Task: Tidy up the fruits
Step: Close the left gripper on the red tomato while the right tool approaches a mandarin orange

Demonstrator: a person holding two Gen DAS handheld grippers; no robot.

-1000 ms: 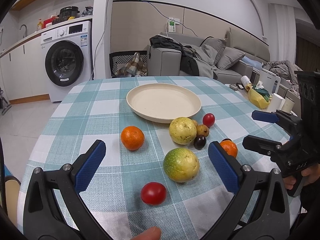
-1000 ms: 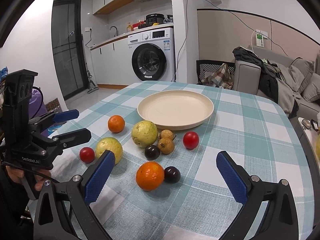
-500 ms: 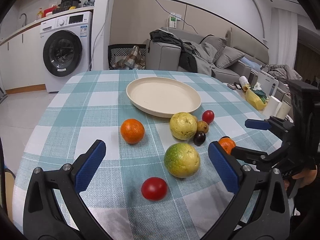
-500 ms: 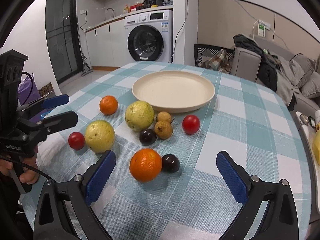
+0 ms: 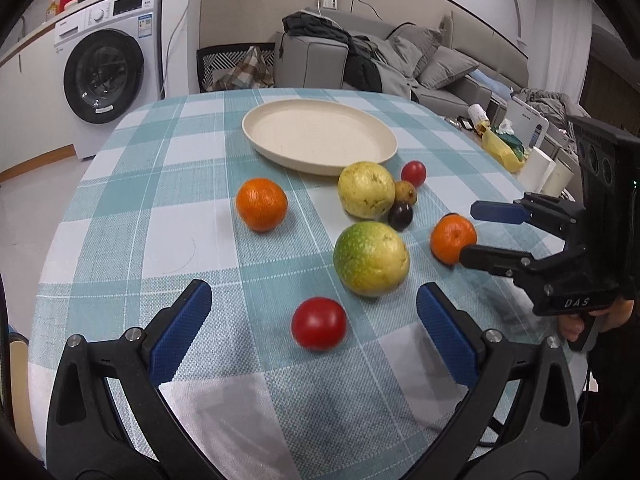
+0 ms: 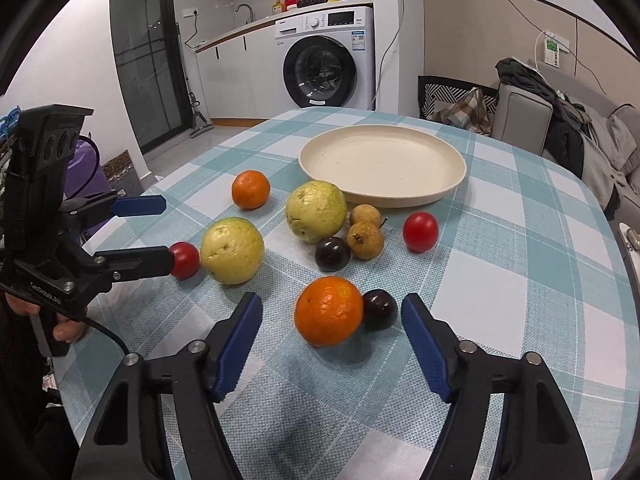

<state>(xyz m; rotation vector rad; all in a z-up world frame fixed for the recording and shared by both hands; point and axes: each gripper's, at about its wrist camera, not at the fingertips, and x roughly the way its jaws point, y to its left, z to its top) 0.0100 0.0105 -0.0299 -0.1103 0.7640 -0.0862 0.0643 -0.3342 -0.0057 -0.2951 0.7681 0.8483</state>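
Cream plate bare at counter centre; fruit strewn before it; left tongs gaping around red tomato; right tongs spread wide, framing orange and touching dark plum.

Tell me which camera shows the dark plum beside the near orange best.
Right wrist view: the dark plum shows nearly whole, touching the orange. In the left wrist view only a dark sliver peeks over that orange.

washer under counter, left | glass door dark | grey sofa with clothes, right | checked tablecloth | white walls, pale floor
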